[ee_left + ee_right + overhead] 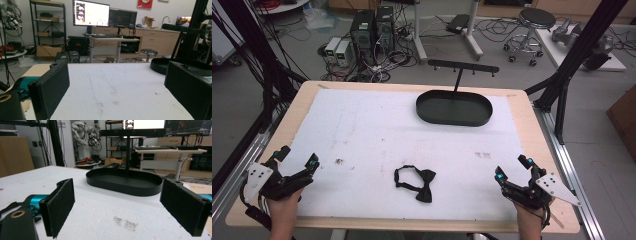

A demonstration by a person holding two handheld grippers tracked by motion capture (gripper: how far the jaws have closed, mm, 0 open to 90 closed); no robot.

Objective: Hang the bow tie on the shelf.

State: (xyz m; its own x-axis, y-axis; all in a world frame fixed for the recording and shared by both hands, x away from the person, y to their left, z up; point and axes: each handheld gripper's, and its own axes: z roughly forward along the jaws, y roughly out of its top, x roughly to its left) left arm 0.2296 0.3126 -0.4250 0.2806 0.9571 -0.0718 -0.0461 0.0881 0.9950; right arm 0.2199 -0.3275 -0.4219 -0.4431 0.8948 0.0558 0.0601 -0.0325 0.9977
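Your right hand-held gripper (510, 169) rests at the desk's (362, 125) near right edge with jaws wide apart and nothing between them; your left hand-held gripper (298, 160) sits open at the near left. Between them, slightly closer to the right one, lies the black bow tie (418, 184), its bow apparently angled toward the front edge, strap looping left. Nothing blocks either reach. Well beyond stands the oval black tray (454, 108) with its hook stand (462, 67).

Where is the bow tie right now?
In the high view, the bow tie lies on the white mat near its front edge, about midway between both grippers.
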